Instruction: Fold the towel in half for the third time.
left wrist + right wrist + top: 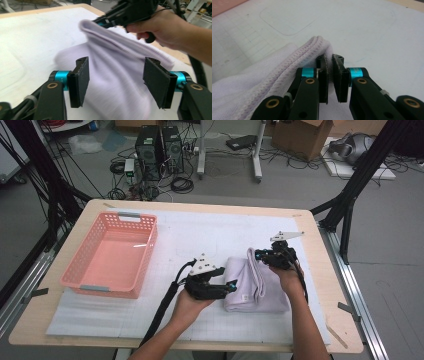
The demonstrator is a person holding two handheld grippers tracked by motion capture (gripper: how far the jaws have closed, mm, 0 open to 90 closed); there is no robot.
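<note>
The right tool (330, 75) pinches the purple towel's (260, 287) edge, lifting it. Beside the towel, the left tool (116, 85) stands released, pads apart, towel between them.

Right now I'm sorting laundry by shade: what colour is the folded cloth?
Pale lilac, plain, with a stitched hem; the cloth shows best in the right gripper view.
</note>
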